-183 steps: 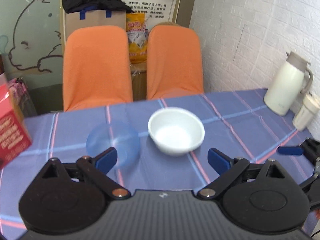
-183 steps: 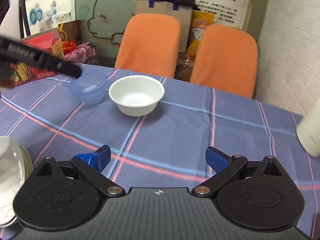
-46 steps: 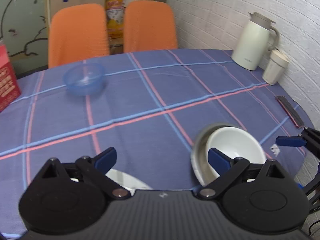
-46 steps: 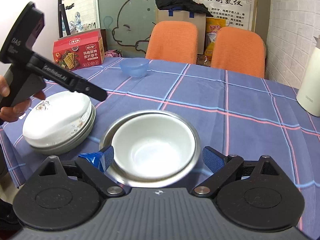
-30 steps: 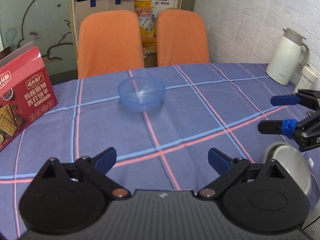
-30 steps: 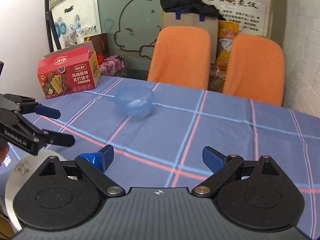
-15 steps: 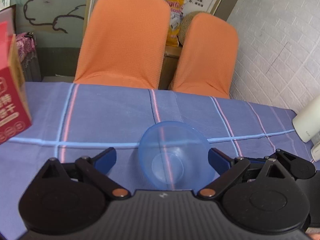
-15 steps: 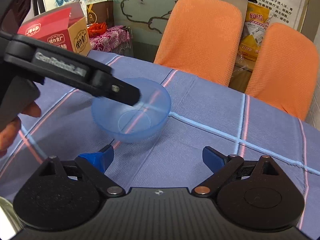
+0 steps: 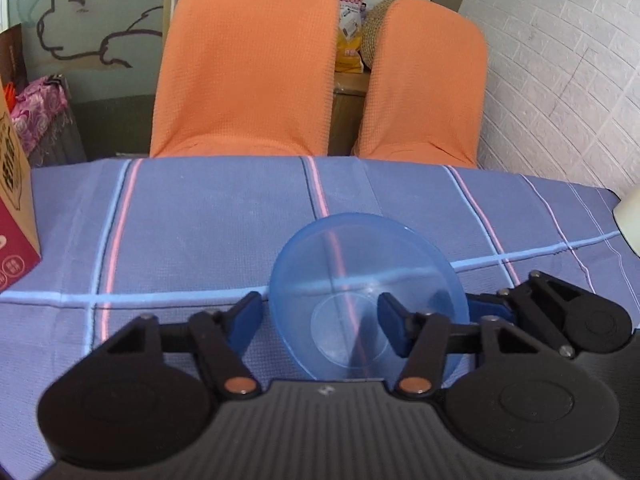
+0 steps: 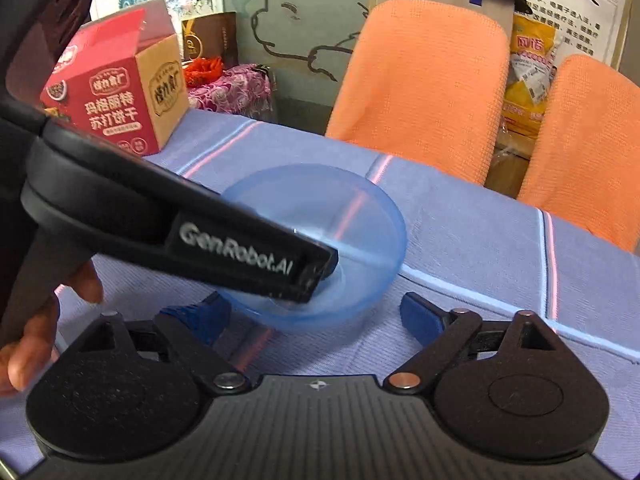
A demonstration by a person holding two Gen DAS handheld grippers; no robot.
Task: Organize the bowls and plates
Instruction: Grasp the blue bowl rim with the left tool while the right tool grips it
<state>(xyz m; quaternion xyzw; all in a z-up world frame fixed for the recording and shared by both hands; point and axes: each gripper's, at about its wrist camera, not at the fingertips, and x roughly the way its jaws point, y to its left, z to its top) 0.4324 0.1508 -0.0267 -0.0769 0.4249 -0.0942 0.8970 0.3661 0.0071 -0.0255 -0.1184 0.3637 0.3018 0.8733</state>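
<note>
On the blue checked tablecloth, near the table's far edge, a translucent blue plastic bowl is seen tilted, its open side turned toward the left wrist camera. The left gripper is placed at the bowl: one blue-padded finger lies outside the rim on the left, the other finger reaches inside the bowl, and the rim is straddled by jaws that are partly apart. Whether the wall is actually pinched cannot be told from either view. In the right wrist view the bowl is partly covered by the black body of the left gripper, whose tip dips into the bowl, and a hand is seen at its handle. The right gripper is held just short of the bowl with its jaws spread wide and nothing between them. A red cardboard biscuit box stands on the cloth to the left, and two orange fabric-covered chairs are set behind the table.
</note>
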